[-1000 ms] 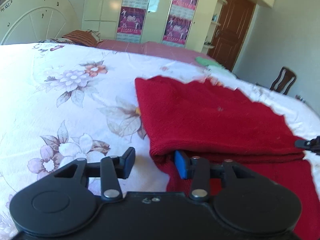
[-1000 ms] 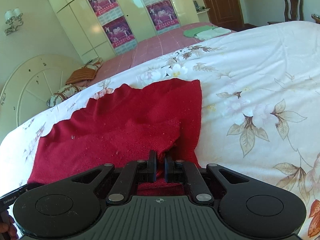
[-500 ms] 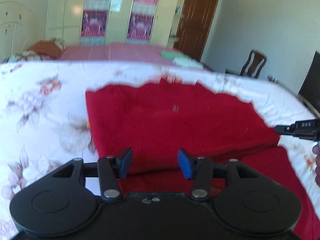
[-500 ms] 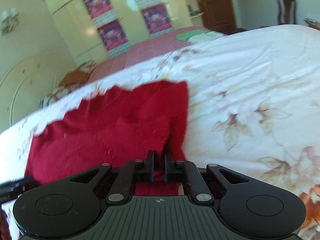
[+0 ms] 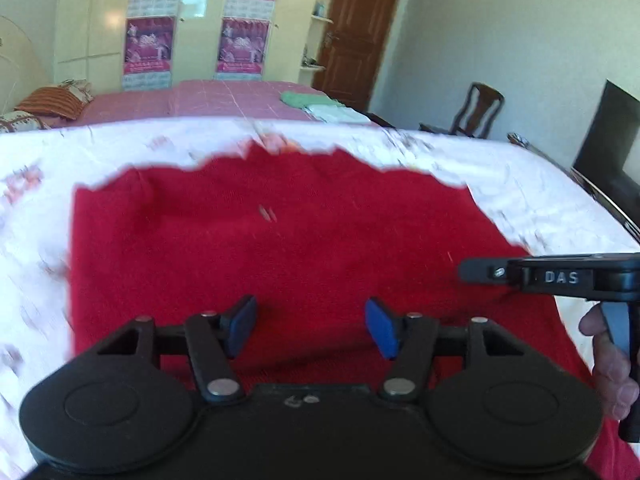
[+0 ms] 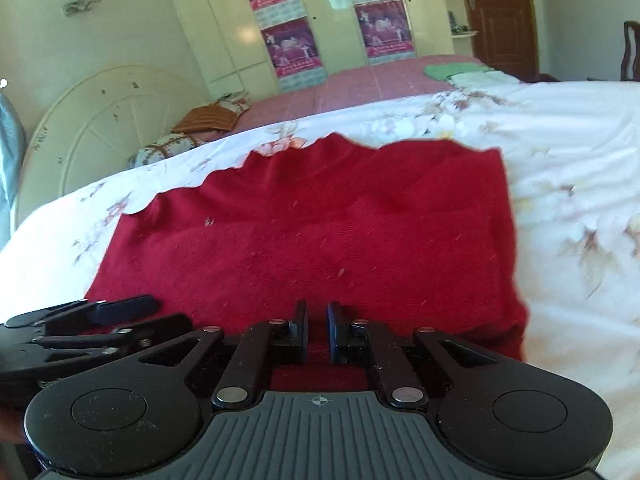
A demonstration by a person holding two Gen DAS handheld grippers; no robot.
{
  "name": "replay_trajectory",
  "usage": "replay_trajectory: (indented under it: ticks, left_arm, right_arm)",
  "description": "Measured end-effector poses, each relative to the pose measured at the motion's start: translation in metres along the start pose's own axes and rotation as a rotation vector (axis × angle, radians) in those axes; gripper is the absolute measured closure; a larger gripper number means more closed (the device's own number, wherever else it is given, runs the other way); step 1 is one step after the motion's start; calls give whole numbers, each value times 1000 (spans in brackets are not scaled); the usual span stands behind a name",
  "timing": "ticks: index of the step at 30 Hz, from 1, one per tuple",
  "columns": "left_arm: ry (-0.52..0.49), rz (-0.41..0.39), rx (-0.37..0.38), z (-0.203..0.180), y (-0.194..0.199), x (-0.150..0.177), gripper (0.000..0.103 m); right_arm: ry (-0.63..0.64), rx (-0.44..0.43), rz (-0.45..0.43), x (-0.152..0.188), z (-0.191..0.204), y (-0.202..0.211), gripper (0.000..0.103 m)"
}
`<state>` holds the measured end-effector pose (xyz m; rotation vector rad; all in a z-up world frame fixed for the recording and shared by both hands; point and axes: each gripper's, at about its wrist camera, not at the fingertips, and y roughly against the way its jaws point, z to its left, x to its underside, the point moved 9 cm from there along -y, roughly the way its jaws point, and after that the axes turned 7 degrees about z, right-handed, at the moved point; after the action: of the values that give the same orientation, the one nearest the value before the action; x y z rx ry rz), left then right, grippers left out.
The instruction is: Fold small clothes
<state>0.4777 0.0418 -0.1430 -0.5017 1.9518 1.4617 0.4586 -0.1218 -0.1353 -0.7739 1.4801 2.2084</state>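
A red knitted garment [image 5: 272, 248] lies folded on the floral bedsheet [image 5: 520, 184]; its far edge is scalloped. My left gripper [image 5: 311, 328] hovers over the garment's near edge, its jaws wide and still opening, nothing between the blue pads [image 5: 382, 332]. In the right wrist view the garment [image 6: 320, 232] lies flat, its right side doubled over. My right gripper [image 6: 318, 332] is opening: a narrow gap shows between its fingers, red cloth lies under it, and the pads do not pinch it. Each gripper shows in the other's view: the right gripper [image 5: 540, 278] with a hand [image 5: 608, 364], the left gripper [image 6: 100, 320].
A second bed with a pink cover [image 5: 208, 98] stands behind, carrying folded green and white clothes [image 5: 320, 106] and pillows [image 6: 208, 118]. Beyond are a wardrobe with posters [image 6: 288, 48], a brown door [image 5: 356, 32], a chair [image 5: 478, 110], a dark screen [image 5: 608, 136] and a round headboard [image 6: 100, 128].
The right gripper's jaws have parted and let go of the red fold they pinched. The left jaws have widened. Both grippers have shifted towards the garment's middle.
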Motion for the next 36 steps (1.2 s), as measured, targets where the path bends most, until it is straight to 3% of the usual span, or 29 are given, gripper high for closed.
replay_trajectory:
  ticks: [1,2,3,5,6,7,8,9,11,14,17,19,21,23,26,29,33,36]
  left_arm:
    - [-6,-16,-14,6,0,-8,42]
    - [-7,-20,-37,13,-3,-17,42]
    - [0,-10,-62,23,-9,-24,42]
    - [19,3,-87,43,-20,-36,42]
    - [39,20,-94,54,-28,-38,42]
    - [69,43,-93,66,-34,-38,42]
    - [97,45,-69,75,-35,-37,44]
    - [133,27,-32,83,-34,-37,48]
    - [177,11,16,94,-28,-38,52]
    - [160,-40,-48,104,-21,-44,46]
    - [150,-7,-77,115,-34,-47,46]
    - [140,-18,-75,121,-36,-46,46]
    - [165,-29,-57,126,-32,-46,46]
    - [162,-40,-87,125,-23,-43,46]
    - [131,-60,-83,101,0,-38,45]
    - [47,-50,-83,61,6,-27,44]
    - [-41,1,-128,28,-12,5,43]
    - [-59,-19,-167,26,-7,12,41]
  right_arm:
    - [20,48,-38,-9,-1,4,71]
    - [26,65,-79,-19,-3,8,37]
    - [17,59,-109,-29,-5,8,34]
    - [-8,40,-92,-45,-9,-4,40]
    - [-6,24,-77,-50,-10,-12,55]
    - [0,19,-43,-52,-11,-23,64]
    - [2,16,-8,-52,-15,-32,74]
    - [3,28,17,-48,-20,-39,76]
    - [7,55,-9,-44,-35,-38,88]
    - [-8,51,-12,-42,-44,-33,87]
    - [29,70,1,-46,-36,-35,86]
    - [52,69,5,-46,-31,-37,76]
    - [68,88,3,-45,-32,-41,76]
    - [65,83,3,-44,-34,-41,76]
    - [57,84,14,-46,-33,-35,75]
    - [109,65,-35,-46,-17,-17,47]
    - [172,38,-12,-25,6,-13,47]
    - [224,119,30,-6,0,-21,47]
